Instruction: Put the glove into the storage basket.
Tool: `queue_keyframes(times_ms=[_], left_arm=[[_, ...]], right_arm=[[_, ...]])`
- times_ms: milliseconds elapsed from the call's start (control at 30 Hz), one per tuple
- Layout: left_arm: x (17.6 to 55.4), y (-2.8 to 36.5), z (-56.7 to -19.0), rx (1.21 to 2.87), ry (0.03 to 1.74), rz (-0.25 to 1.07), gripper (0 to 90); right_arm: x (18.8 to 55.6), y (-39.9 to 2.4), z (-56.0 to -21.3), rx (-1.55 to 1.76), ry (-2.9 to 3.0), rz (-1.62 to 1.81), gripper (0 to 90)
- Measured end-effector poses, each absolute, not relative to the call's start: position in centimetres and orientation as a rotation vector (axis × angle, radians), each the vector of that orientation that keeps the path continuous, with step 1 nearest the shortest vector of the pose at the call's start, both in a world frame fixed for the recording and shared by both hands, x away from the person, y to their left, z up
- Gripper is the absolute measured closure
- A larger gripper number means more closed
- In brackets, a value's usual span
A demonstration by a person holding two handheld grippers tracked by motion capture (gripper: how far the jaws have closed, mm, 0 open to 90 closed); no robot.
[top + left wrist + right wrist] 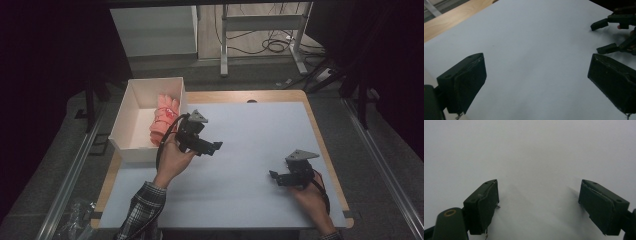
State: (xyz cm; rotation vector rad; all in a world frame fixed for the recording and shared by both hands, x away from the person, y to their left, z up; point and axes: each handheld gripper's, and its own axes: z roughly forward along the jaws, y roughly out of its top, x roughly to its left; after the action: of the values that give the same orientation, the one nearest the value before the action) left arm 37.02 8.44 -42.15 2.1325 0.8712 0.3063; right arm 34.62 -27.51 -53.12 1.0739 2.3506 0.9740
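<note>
**A:** Spotted the pink cloth bundle (164, 120) inside the white box (155, 80) at the left edge of the table, tucked against the box's right-hand wall. Looks soft and ribbed, rolled or folded into a lumpy wad. Could be a glove or a towel, too small to call. Guessing dropped there on purpose, as the obvious bin for it

**B:** Agreed. Got the left gripper (214, 148) hovering just beside that box, past its right wall, aimed out across the white mat (250, 140) rather than at the cloth. Spread wide with nothing gripped, plain enough from the left gripper view (536, 82). Probably held up off the surface to clear the box rim

**A:** Found the right gripper (274, 178) low near the front right of the mat, well apart from box and bundle. Gaping wide too, empty, pointed at bare mat in the right gripper view (539, 205). Reads as idling out of the way

**B:** Can also catch it far off in the left gripper view (596, 37), same splayed stance. On materials: matte black blocky pads with scuffed, frayed edges, a smooth pale mat with zero texture, thin stiff box walls like card or foam board, plus a wooden table (240, 96) peeking out round the mat. Looks about finished, going by the lack of anything else to fetch
</note>
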Motion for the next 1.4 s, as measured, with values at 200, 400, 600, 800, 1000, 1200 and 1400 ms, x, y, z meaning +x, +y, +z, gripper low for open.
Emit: queue_keyframes(times_ms=[200,400,600,800,1000,1200,1400], left_arm=[[36.5,7.0,-43.4,2.137,0.833,0.265,2.3],[36.1,5.9,-45.5,2.160,0.801,0.230,2.3],[35.8,5.5,-47.6,2.183,0.786,0.219,2.3],[35.3,5.7,-49.7,2.189,0.796,0.211,2.3],[34.9,6.1,-51.7,2.195,0.804,0.206,2.3],[34.4,6.7,-53.1,2.209,0.809,0.219,2.3],[34.2,7.3,-54.2,2.226,0.830,0.252,2.3]], right_arm=[[34.6,-27.5,-53.1,1.075,2.350,0.974,16.7],[34.6,-27.5,-53.1,1.074,2.353,0.972,16.7],[34.6,-27.5,-53.1,1.076,2.351,0.974,16.7],[34.6,-27.5,-53.1,1.074,2.351,0.973,16.7],[34.6,-27.5,-53.1,1.075,2.351,0.974,16.7],[34.6,-27.5,-53.1,1.075,2.351,0.973,16.7],[34.6,-27.5,-53.1,1.075,2.351,0.974,16.7]])
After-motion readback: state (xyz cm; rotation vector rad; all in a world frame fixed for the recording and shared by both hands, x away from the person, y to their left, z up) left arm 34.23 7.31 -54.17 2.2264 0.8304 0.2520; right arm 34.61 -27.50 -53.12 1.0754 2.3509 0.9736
